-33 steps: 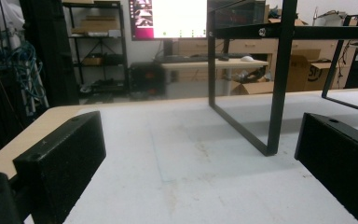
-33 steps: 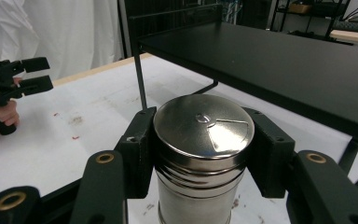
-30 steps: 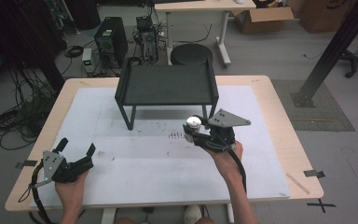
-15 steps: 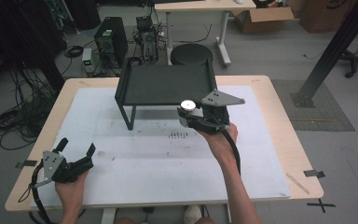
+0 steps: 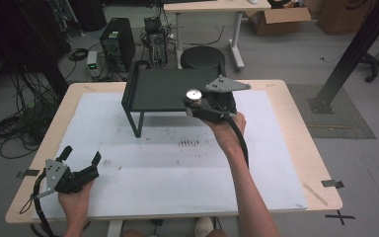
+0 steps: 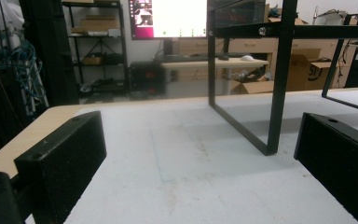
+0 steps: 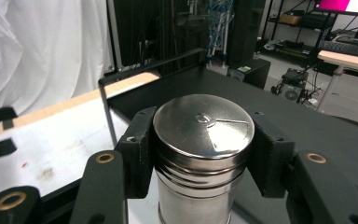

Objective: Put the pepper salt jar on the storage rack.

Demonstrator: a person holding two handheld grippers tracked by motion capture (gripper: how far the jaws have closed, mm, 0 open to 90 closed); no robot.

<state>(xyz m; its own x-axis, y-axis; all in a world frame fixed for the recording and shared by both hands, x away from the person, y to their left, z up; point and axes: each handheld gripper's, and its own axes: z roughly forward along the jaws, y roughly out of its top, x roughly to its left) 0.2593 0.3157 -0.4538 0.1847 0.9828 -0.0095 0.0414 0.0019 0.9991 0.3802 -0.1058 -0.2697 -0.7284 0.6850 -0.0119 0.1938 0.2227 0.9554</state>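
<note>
A metal tin held over the edge of a black stand on a table.

The table carries a white mat, and on its far half stands the black stand, a flat shelf on thin legs. The right gripper hangs at the stand's front right edge, its jaws clamped on a lidded steel tin, upright with its contents hidden. The left gripper rests well apart from the stand, near the table's front left corner, jaws spread wide with nothing between.
</note>
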